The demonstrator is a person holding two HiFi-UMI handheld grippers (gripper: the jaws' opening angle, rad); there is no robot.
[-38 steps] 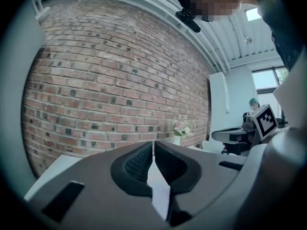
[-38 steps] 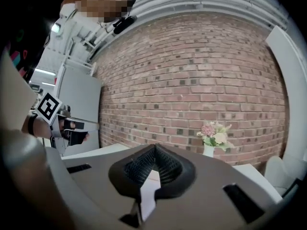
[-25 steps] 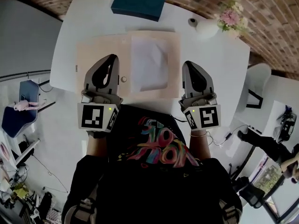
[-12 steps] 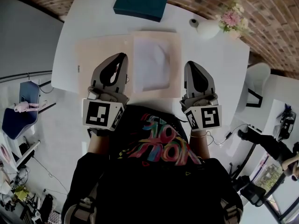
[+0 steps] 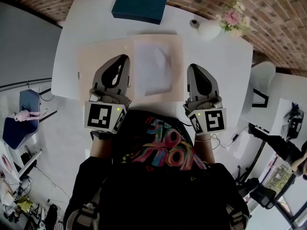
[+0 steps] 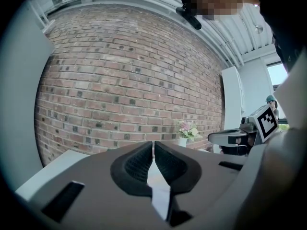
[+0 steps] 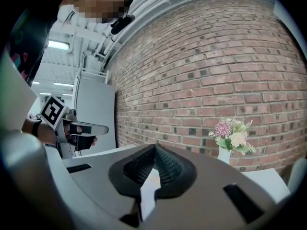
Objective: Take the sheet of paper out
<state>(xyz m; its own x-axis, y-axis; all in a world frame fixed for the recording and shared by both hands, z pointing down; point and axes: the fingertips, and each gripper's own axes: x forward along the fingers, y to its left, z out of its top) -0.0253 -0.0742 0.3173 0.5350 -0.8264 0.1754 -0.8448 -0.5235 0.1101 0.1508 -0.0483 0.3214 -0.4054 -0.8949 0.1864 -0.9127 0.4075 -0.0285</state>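
Observation:
A white sheet of paper (image 5: 153, 66) lies on the right half of an open tan folder (image 5: 96, 61) in the middle of the white table (image 5: 86, 23). My left gripper (image 5: 124, 58) hovers over the folder's fold, just left of the sheet's left edge. It is shut, with its pads (image 6: 144, 162) meeting and nothing between them. My right gripper (image 5: 194, 67) is just off the folder's right edge, near the table's front. Its jaws are also shut and empty, seen tip to tip in the right gripper view (image 7: 154, 147). Neither gripper touches the sheet.
A dark teal book (image 5: 139, 6) lies at the table's far edge. A white vase with pink flowers (image 5: 211, 28) and a small round object (image 5: 194, 23) stand at the far right corner. A brick wall (image 6: 120, 80) runs behind the table.
My left gripper has shifted a little to the right, closer to the sheet's left edge. The right gripper has stayed where it was.

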